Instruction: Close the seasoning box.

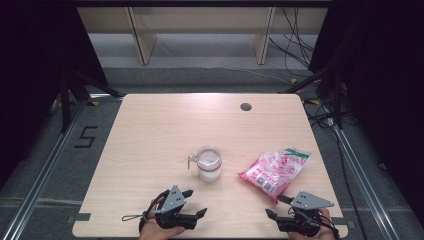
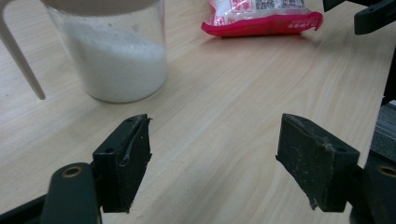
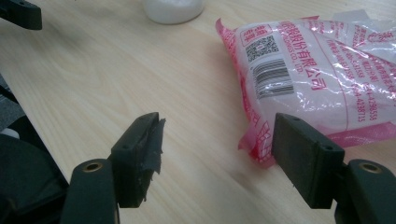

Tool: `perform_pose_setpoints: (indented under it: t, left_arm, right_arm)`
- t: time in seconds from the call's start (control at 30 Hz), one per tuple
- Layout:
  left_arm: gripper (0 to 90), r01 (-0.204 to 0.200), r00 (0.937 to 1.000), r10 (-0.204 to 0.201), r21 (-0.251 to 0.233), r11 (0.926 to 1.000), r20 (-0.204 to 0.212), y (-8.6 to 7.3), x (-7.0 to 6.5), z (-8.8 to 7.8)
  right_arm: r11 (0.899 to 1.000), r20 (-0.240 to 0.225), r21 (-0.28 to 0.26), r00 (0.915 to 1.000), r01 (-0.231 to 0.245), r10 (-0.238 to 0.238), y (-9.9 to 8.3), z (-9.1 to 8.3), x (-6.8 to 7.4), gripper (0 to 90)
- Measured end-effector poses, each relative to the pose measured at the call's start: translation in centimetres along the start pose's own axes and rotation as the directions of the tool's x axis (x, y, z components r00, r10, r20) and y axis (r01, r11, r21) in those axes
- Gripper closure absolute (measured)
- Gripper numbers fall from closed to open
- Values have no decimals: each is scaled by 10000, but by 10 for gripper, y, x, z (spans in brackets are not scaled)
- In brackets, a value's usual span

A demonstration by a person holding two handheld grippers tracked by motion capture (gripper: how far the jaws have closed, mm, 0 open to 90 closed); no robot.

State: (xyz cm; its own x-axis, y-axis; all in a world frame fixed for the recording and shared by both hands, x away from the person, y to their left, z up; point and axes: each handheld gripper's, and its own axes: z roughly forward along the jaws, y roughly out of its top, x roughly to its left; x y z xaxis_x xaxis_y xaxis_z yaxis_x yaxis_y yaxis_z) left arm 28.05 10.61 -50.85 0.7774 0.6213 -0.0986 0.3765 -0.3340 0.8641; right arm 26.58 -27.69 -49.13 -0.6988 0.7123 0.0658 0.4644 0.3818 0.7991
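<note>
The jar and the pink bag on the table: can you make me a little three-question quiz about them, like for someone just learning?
1. True or false: the right gripper is squeezing the pink bag.
2. What is inside the clear jar: A) white powder, B) red beads, C) nothing?
3. Which gripper is closer to the jar, the left gripper or the right one?

Key
1. False. Its jaws stand open and nothing is between them; the bag's corner lies just ahead of one jaw.
2. A. White powder fills the lower part of the jar.
3. The left gripper. In the high view it sits just below the jar, while the right gripper is by the bag.
</note>
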Motion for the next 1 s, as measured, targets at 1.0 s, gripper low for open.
perform_pose_setpoints:
  t: [1.0]
  left_arm:
    - [247, -233, 9997, 228, 515, 9984, 97, -9, -6, 1]
  right_arm:
    - [9967, 270, 786, 9993, 221, -243, -13, -3, 14, 224]
